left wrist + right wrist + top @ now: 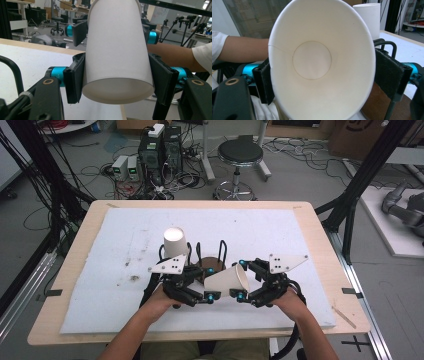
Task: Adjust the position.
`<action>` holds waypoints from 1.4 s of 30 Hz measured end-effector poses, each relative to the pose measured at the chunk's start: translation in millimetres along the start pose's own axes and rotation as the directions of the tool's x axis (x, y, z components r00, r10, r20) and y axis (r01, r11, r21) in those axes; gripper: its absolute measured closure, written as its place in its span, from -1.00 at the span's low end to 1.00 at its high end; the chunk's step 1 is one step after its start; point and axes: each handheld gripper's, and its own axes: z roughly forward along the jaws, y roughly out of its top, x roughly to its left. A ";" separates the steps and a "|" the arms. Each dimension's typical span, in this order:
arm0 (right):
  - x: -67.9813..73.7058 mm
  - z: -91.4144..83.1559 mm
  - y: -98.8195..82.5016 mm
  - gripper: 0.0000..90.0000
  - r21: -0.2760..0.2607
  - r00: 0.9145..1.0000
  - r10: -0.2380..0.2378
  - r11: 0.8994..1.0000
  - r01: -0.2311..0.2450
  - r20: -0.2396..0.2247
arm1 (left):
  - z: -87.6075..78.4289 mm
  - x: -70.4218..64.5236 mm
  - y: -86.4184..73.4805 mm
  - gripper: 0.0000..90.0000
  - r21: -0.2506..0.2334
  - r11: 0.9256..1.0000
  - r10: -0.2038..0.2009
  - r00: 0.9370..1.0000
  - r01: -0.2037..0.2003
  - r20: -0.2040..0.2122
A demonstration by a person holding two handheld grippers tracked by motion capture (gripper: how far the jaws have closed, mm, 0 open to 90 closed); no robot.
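Step in hand: both claws held one white paper cup (227, 281) between them, low over the white foam-covered counter (300, 235); I judged it as a handover or a separating of stacked cups, and I could not tell which.
Left claw (210, 296): closed on the narrow base end of the cup, one jaw on each side of the wall.
Right claw (241, 279): closed on the wide rim end, its pads (390, 72) pressing the rim into an oval.
Cup axis: the long axis lay nearly level, a little tilted; the open mouth pointed to the person's right, the base to the left.
Cup place: just in front of a dark wire holder with a brown round base (207, 262).
Second cup: another white paper cup (176, 242) stood upside down on that holder.
Next move: probably one claw must open while the other keeps a soft grip, because the thin wall crushes easily.
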 end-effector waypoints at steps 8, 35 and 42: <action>-0.8 -1.5 0.1 -0.30 0.023 0.998 -0.013 1.000 0.015 -0.058 | -2.0 -1.9 0.3 -0.20 0.053 0.999 0.006 1.000 -0.007 0.012; 5.5 21.5 17.8 -0.30 0.365 0.990 -0.136 0.923 0.120 0.020 | 17.5 -15.4 21.3 -0.56 0.496 0.863 0.180 0.977 -0.100 -0.117; 6.8 25.1 17.0 -0.30 0.394 0.988 -0.156 0.909 0.139 0.011 | 23.4 -16.0 24.6 -0.49 0.531 0.839 0.202 0.974 -0.116 -0.107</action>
